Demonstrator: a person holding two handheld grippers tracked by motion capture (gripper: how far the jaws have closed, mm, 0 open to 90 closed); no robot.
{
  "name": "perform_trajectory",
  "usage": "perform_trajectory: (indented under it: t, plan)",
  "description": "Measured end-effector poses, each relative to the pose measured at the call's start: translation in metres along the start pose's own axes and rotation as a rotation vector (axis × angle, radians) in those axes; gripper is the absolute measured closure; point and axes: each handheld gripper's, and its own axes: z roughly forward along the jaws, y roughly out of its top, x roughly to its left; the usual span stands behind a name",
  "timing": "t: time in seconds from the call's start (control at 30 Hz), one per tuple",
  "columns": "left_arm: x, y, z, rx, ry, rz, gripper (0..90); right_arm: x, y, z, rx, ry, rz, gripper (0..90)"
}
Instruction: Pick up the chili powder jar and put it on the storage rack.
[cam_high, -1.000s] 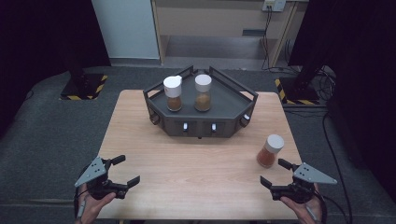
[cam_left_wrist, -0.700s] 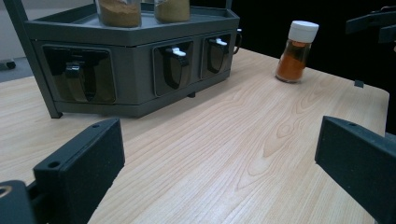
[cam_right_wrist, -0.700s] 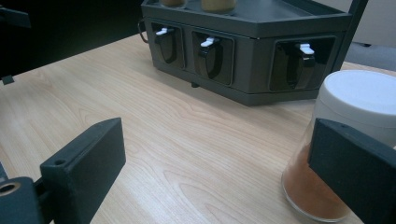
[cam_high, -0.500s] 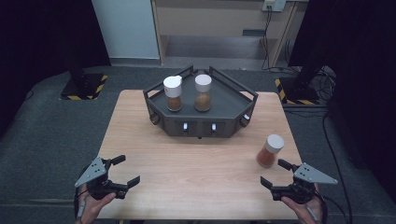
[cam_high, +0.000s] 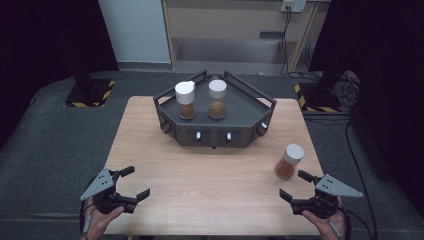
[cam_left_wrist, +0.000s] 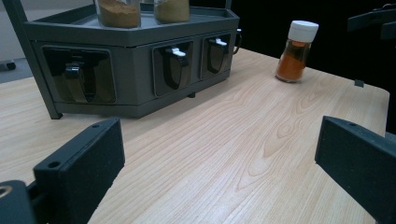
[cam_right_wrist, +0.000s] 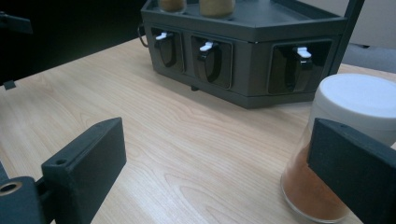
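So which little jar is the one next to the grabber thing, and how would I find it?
Start at the wooden table and find the dark grey rack at its far side. Two jars stand on top of that rack, but the spice jar stands alone on the bare wood, just ahead of the right gripper. It has a white cap and the reddest orange powder.
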Motion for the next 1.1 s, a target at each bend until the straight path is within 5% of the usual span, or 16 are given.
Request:
perform_trajectory:
  t: [0.47,1.1]
  plan:
    - [0.0,0.0,0.0,0.003,0.001,-0.004,0.6,0.004,0.009,-0.016,-0.043,-0.023,0.008,5.1]
    - [0.0,0.0,0.0,0.004,0.002,-0.003,0.6,-0.002,0.043,-0.033,-0.033,-0.082,-0.01,5.3]
